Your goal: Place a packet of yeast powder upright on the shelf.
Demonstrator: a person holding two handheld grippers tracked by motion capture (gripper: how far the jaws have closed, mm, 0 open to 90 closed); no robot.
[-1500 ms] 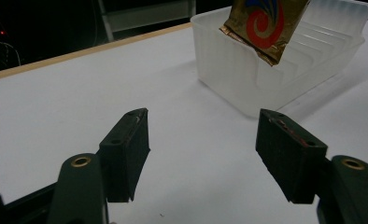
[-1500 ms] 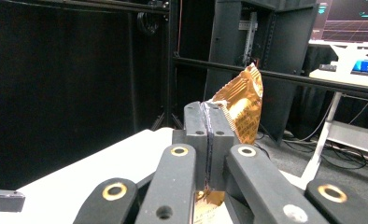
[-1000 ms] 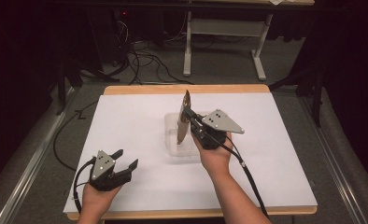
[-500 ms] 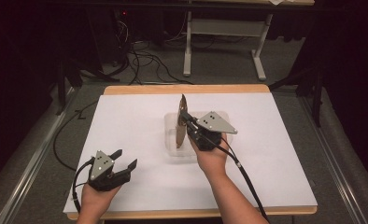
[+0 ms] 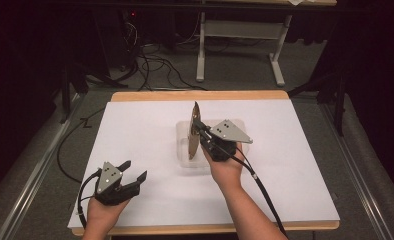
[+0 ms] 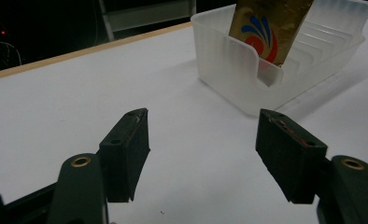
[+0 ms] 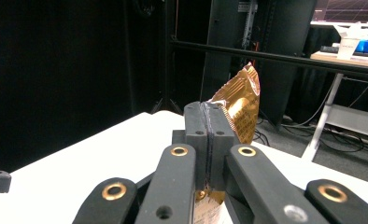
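Observation:
A gold snack packet (image 5: 192,131) with a red and blue logo stands on edge, its lower end inside a clear ribbed plastic container (image 5: 185,159) at the table's middle. My right gripper (image 5: 200,129) is shut on the packet's side from the right. In the right gripper view the jaws press together on the gold packet (image 7: 238,105). My left gripper (image 5: 133,172) rests open near the front left, nothing between its fingers. The left gripper view has the container (image 6: 233,70) and the packet (image 6: 268,28) ahead to the right.
The white table top (image 5: 135,130) has a wooden edge (image 5: 200,95) at the far side. Beyond it are dark floor, cables (image 5: 155,65) and a grey desk frame (image 5: 240,35). A cable (image 5: 262,192) trails from the right gripper along the forearm.
The right gripper has carried the packet slightly left and down, towards the container. The left gripper has stayed where it was.

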